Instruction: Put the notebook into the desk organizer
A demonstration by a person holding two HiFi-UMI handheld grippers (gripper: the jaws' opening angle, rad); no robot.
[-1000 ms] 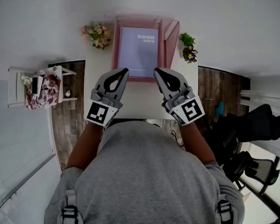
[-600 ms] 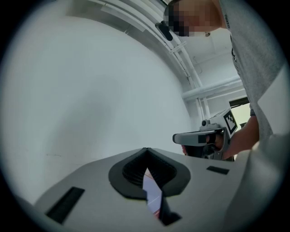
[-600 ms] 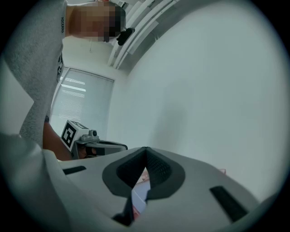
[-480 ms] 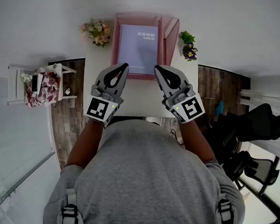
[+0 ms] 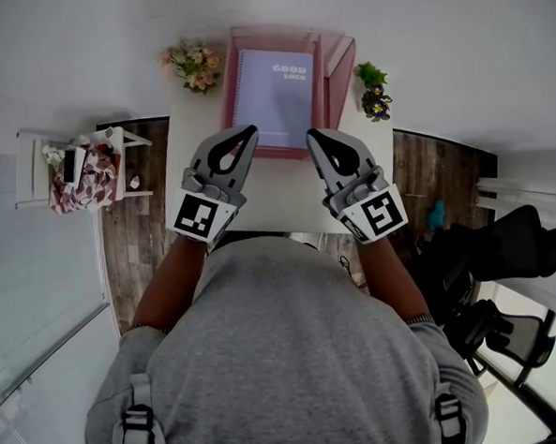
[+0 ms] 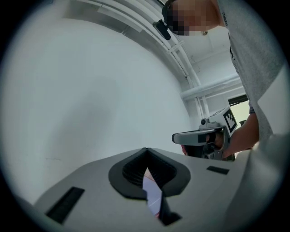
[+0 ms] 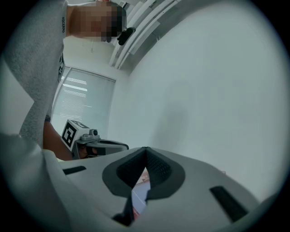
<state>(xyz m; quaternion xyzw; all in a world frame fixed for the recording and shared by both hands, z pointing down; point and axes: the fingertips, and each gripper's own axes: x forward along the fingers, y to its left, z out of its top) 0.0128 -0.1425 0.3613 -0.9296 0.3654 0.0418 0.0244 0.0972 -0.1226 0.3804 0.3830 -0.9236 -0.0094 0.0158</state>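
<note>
Pink plastic marks the desk organizer, which sits at the far edge of the white desk. The lilac notebook lies flat inside its wide compartment, cover up, with the spiral binding along the left side. Its near end is close to the organizer's front lip.

I have nothing in either tool. My left gripper is held over the desk by the organizer's near left corner, jaws clenched together with nothing between them. Its own view shows the dark pads meeting at the tip, with only a sliver of notebook and pink showing through the gap lower down. My right gripper mirrors it by the near right corner, likewise clamped tight and empty. Both tips point toward the notebook and stand apart from each other. From the head view I cannot tell how high they ride above the organizer's lip.

A bunch of pale flowers stands at the desk's far left corner. A small green plant with purple blooms stands at the right edge, beside the organizer's narrow side compartment.
</note>
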